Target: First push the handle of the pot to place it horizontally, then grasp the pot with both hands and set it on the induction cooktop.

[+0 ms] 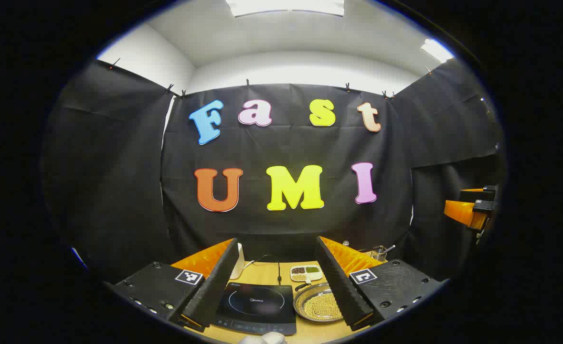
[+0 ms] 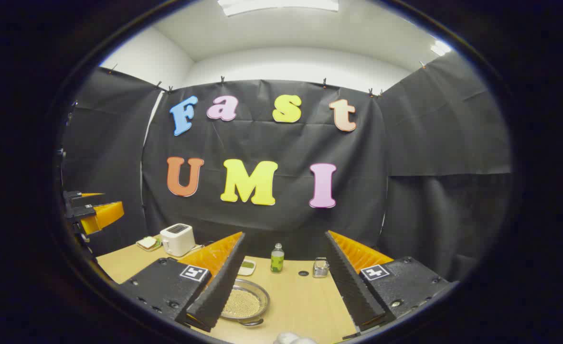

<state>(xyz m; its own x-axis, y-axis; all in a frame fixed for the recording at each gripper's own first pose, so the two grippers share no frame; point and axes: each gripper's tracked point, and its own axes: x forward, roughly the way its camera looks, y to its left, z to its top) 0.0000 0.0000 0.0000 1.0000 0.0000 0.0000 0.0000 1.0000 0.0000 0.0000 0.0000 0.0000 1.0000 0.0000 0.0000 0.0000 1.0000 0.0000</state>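
The shallow metal pot (image 1: 318, 305), full of loose grains, sits just right of the induction cooktop (image 1: 257, 306) near the worktop's front edge. It looks rigid, slick and spill-prone, so opposite rims are best. The left gripper (image 1: 275, 286) and right gripper (image 2: 281, 286) hover with jaws wide, holding nothing.

Brand "Midea" on induction cooktop (image 1: 257, 306), other marks unreadable
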